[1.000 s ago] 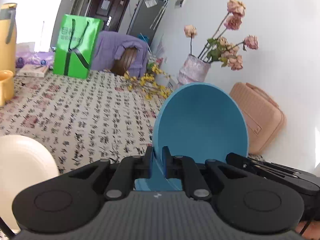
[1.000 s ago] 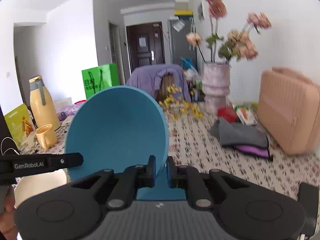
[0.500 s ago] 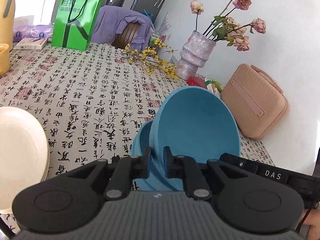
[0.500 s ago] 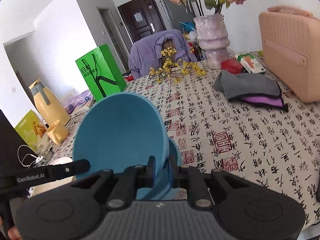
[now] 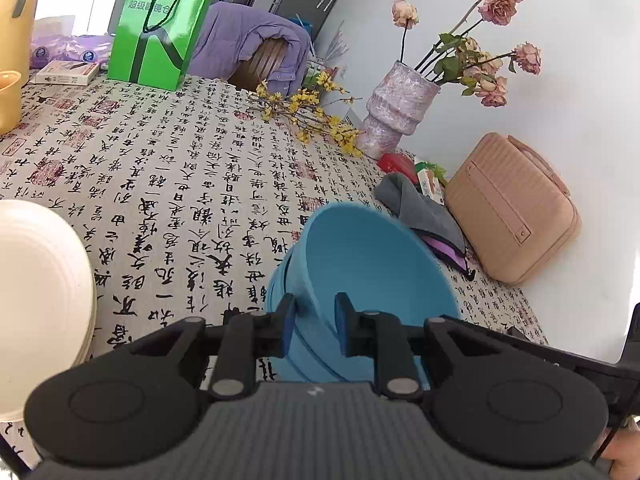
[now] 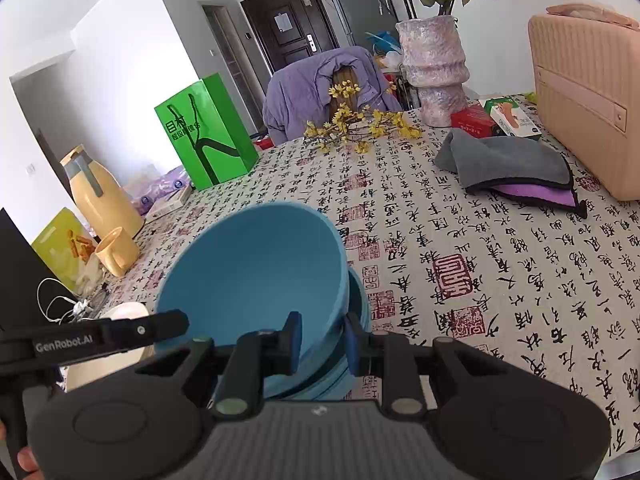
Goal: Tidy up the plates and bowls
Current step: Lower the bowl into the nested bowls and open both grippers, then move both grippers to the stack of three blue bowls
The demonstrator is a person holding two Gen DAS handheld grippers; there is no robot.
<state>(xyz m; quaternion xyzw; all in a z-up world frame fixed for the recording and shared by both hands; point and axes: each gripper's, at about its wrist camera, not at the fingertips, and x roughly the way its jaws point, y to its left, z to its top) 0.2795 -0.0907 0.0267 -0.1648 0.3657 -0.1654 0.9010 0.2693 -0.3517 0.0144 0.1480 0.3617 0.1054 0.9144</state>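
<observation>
A blue bowl sits tilted on a stack of blue bowls on the patterned tablecloth. It also shows in the right wrist view, on the same stack. My left gripper is open, its fingers standing on either side of the bowl's near rim. My right gripper is open too, its fingers straddling the rim from the other side. A cream plate stack lies at the left, partly seen in the right wrist view.
A grey and purple cloth, a pink case, a vase of roses, yellow flower sprigs, a green bag, a yellow jug and a yellow cup stand around the table.
Both grippers lowered the tilted blue bowl onto the stack of blue bowls. Both sets of jaws have opened and let go of its rim.
</observation>
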